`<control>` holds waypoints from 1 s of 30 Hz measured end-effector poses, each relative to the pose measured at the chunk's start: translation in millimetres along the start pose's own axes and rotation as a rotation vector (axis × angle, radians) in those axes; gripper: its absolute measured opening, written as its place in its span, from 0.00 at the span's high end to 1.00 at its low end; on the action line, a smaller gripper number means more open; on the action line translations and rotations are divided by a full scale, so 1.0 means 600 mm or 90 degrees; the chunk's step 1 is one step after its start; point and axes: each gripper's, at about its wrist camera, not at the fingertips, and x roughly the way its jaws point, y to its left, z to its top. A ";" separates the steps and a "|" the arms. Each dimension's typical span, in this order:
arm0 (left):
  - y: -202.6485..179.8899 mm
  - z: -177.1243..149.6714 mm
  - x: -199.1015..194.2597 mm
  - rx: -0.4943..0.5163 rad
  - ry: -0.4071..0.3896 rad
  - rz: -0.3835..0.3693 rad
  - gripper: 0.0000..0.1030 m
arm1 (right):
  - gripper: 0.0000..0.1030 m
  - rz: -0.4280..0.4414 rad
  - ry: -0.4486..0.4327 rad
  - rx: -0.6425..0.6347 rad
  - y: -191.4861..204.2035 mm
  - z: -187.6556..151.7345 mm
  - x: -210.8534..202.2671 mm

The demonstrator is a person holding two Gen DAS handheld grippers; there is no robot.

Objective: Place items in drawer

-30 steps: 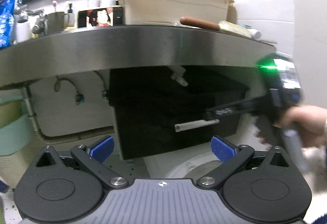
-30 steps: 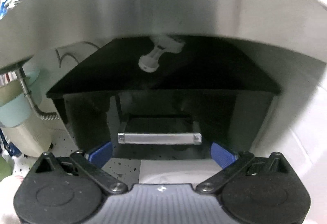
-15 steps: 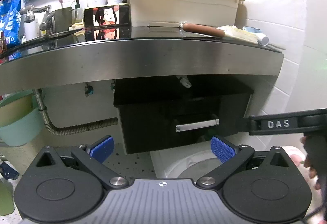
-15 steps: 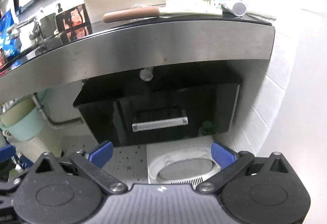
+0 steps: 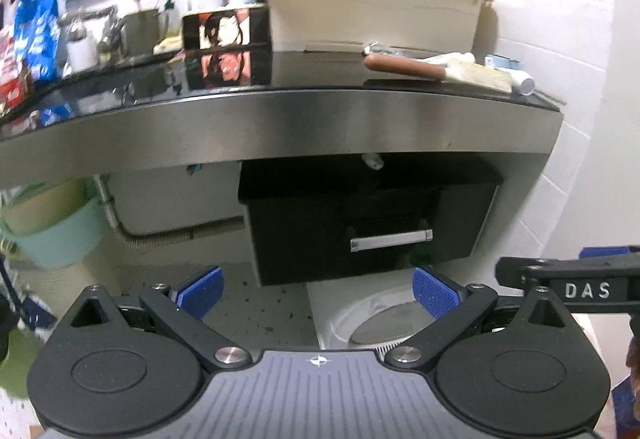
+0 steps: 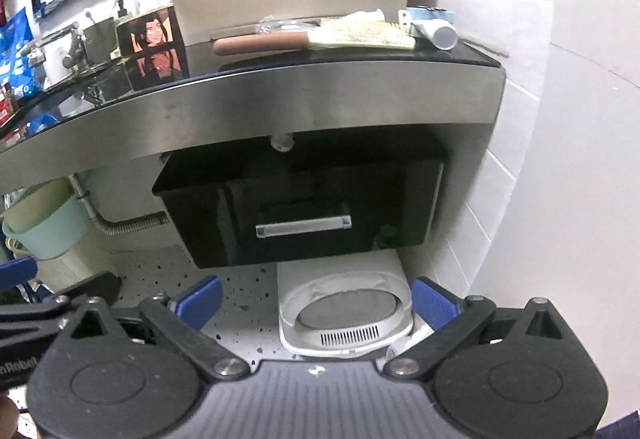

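I hold my left claw (image 5: pixel 316 293) and right claw (image 6: pixel 316 297) wide and empty, well back from the shut black drawer (image 6: pixel 304 215) under the tabletop (image 6: pixel 280 99).

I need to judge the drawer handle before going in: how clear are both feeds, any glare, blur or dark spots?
Left wrist: slight motion blur, the drawer handle still readable; the wall at right is blown out; the counter edge bows from fisheye. Right wrist: sharper, the handle crisp; the drawer front is glossy black with faint reflections, the recess above it in deep shadow.
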 end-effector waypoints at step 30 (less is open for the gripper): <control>0.022 0.015 -0.014 -0.027 0.020 0.077 0.01 | 0.01 -0.009 -0.024 -0.067 0.039 -0.012 -0.036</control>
